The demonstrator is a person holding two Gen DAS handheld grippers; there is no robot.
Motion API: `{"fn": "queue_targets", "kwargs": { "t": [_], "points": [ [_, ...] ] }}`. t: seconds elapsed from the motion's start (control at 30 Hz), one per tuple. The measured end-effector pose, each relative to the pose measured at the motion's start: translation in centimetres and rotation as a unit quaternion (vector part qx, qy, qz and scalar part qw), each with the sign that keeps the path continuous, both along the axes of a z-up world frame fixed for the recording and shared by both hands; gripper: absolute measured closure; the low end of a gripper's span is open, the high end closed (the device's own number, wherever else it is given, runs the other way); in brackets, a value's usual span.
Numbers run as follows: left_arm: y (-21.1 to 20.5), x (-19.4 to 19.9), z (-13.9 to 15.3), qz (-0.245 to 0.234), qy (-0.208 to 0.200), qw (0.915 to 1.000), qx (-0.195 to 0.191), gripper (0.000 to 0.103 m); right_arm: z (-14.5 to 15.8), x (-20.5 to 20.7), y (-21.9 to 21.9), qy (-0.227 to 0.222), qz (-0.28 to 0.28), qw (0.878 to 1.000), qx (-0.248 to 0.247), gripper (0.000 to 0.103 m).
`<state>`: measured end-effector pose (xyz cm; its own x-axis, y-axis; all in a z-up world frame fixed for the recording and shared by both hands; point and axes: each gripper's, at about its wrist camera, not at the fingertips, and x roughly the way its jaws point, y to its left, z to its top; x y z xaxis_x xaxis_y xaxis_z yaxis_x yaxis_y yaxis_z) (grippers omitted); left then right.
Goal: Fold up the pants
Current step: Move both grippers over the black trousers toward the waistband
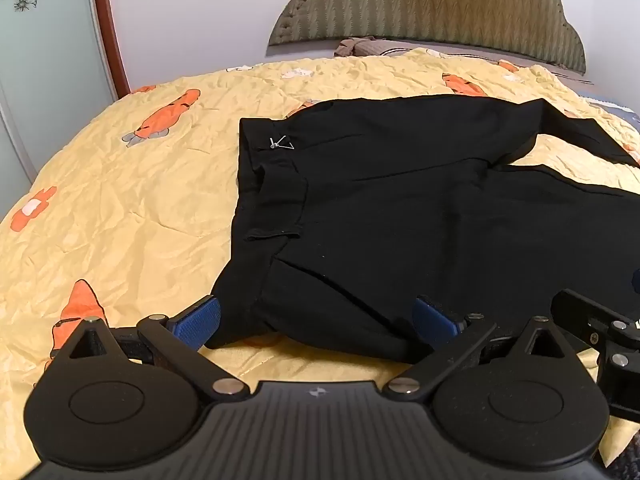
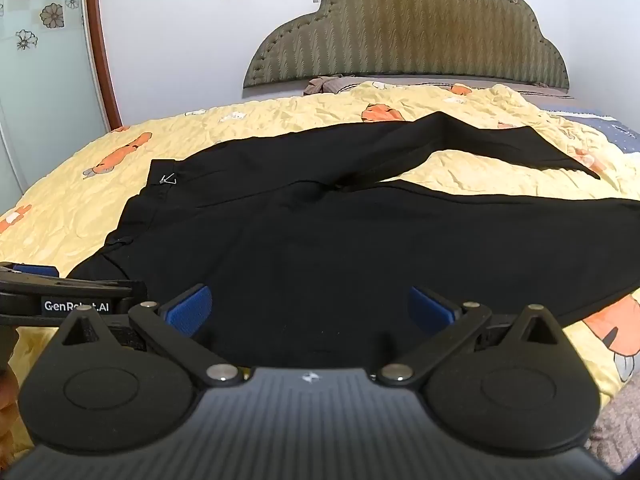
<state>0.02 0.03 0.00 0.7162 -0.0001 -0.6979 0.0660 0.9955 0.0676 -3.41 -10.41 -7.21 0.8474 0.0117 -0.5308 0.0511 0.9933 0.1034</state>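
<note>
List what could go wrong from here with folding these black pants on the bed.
1. The two legs are splayed apart; the far leg angles away, so a fold now may end up crooked.
2. The quilt is crinkled and loose; the open left gripper at the waist corner could pinch it along with the fabric.
3. The open right gripper hovers over the near edge of the pants and may catch only one layer.

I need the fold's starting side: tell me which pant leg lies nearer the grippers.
The lower, wider leg, running right along the bed's near edge; the other leg angles off toward the headboard.
</note>
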Motion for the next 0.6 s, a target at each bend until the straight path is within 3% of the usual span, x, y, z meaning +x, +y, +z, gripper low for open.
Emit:
{"fn": "queue_targets", "kwargs": {
  "t": [0.43,0.6],
  "points": [
    [0.5,0.5,0.1,0.003,-0.003,0.9999,0.011,0.000,0.6,0.5,0.6,-0.010,0.016,0.999,-0.027,0.000],
    [1.0,1.3,0.1,0.006,0.000,1.0000,-0.001,0.000,1.4,1.4,1.0,-0.021,0.030,0.998,-0.042,0.000]
  ]
}}
